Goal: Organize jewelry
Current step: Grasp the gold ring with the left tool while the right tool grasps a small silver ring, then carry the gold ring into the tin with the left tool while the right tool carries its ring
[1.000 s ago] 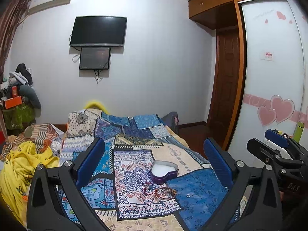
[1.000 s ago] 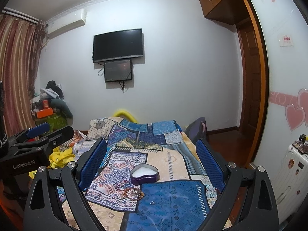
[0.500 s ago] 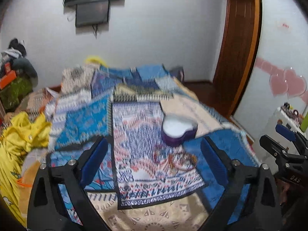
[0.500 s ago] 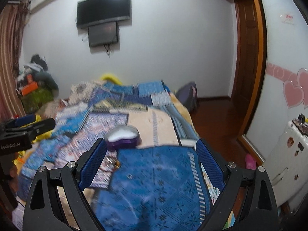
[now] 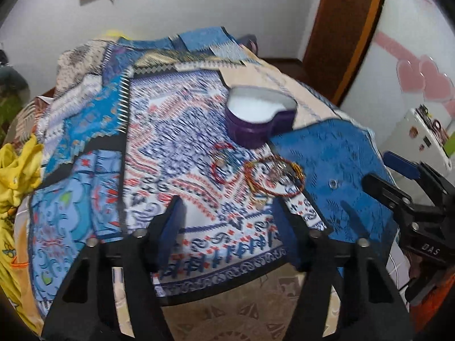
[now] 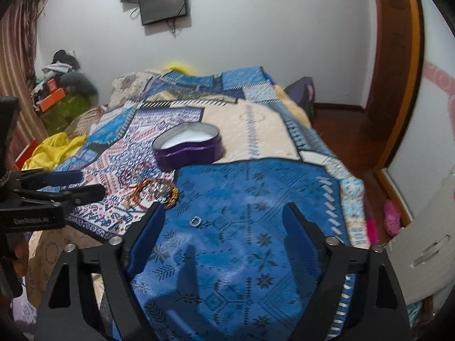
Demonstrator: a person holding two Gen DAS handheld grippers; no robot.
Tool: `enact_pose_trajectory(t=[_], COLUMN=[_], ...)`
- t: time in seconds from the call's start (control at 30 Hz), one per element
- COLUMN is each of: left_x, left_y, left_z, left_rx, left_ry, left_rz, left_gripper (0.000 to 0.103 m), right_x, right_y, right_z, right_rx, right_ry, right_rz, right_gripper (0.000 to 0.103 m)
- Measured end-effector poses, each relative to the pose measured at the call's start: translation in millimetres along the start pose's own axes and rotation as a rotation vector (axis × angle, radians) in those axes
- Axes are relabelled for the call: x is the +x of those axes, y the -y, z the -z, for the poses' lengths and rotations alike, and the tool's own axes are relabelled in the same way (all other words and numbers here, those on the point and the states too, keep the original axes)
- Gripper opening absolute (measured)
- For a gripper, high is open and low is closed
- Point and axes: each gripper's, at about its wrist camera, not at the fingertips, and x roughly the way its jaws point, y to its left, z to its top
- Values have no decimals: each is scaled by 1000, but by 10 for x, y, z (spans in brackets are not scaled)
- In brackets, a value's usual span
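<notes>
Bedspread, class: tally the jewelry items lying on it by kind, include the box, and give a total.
Purple heart-shaped box: 1
Small silver ring: 1
Bracelets: at least 2, tangled together
Total: at least 4

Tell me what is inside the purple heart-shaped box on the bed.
The purple heart-shaped box is open, with no lid on it. Inside shows only a plain white lining, no jewelry visible. Its near wall hides the front strip of the floor, so something small there cannot be ruled out.
</notes>
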Motion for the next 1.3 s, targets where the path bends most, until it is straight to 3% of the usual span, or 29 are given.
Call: enact_pose_trajectory(t=[0.27, 0.47, 0.57, 0.77, 0.87, 1.3], left_x=[174, 242, 277, 341, 334, 70], left_y=[119, 164, 171, 111, 119, 111], left_z=[20, 7, -13, -55, -40, 32], left_rx=[38, 56, 60, 32, 39, 35], left_ry=[-66, -85, -88, -91, -85, -22], left_rz=[57, 94, 100, 128, 115, 97], left_gripper=[47, 46, 39, 26, 14, 12], right_x=[251, 355, 387, 446, 450, 268], right_y=[-113, -164, -153, -132, -147, -102], right_z=[53, 80, 69, 74, 74, -40], right_rx=[-51, -83, -81, -66, -66, -34], right_ry=[-80, -103, -107, -103, -101, -66], right_rz=[-90, -97, -96, -103, -97, -90], right_gripper=[41, 25, 19, 12, 10, 10])
